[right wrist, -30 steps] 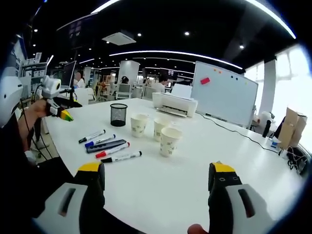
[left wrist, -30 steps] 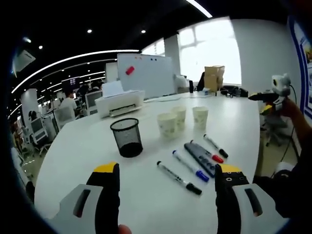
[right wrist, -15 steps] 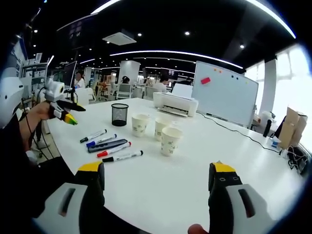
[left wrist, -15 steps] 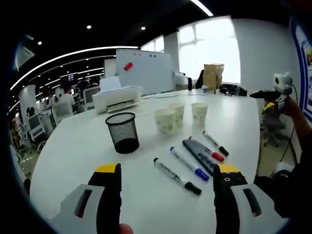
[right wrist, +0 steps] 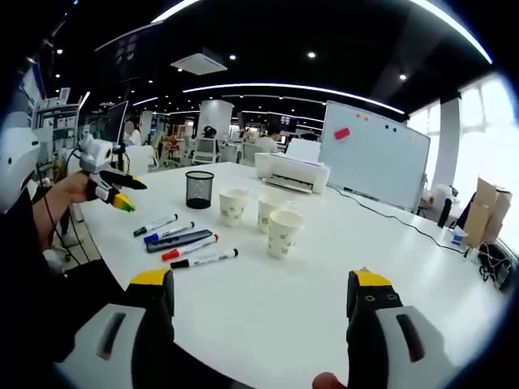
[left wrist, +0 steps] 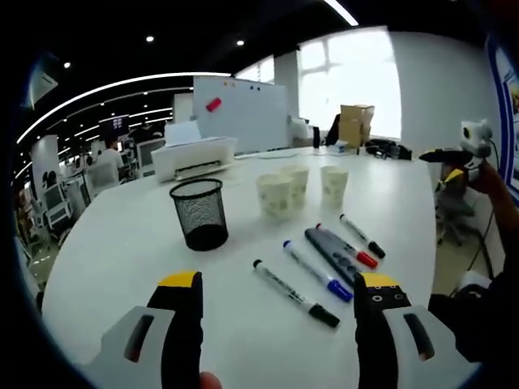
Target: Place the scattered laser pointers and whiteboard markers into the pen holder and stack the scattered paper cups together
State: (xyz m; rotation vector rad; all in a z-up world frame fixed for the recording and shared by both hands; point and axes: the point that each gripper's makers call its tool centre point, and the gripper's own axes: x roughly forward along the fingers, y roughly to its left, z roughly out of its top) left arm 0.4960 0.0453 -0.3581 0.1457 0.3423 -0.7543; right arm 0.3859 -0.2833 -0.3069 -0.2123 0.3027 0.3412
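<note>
On the white table [left wrist: 122,259] stands a black mesh pen holder [left wrist: 199,213] with three separate paper cups [left wrist: 275,195] [left wrist: 297,183] [left wrist: 333,184] behind it. A black-capped marker [left wrist: 296,293], a blue marker [left wrist: 316,270], a dark laser pointer [left wrist: 331,254], a red marker [left wrist: 347,245] and another black marker [left wrist: 362,236] lie side by side. My left gripper [left wrist: 280,280] hangs open just short of them. My right gripper [right wrist: 260,279] is open over bare table, facing the cups [right wrist: 284,233], the pen holder [right wrist: 198,190] and the markers [right wrist: 188,248]. A hand holds the left gripper [right wrist: 113,190] at the table's left side.
A white printer [left wrist: 195,156] and a whiteboard [left wrist: 240,113] stand at the table's far end, with a cardboard box [left wrist: 357,127] further back. The right gripper [left wrist: 454,158], held in a hand, shows past the table's right edge. Office desks and people are in the background.
The left gripper has drifted a little in over the table toward the markers. The right gripper has stayed still. Nothing on the table has moved.
</note>
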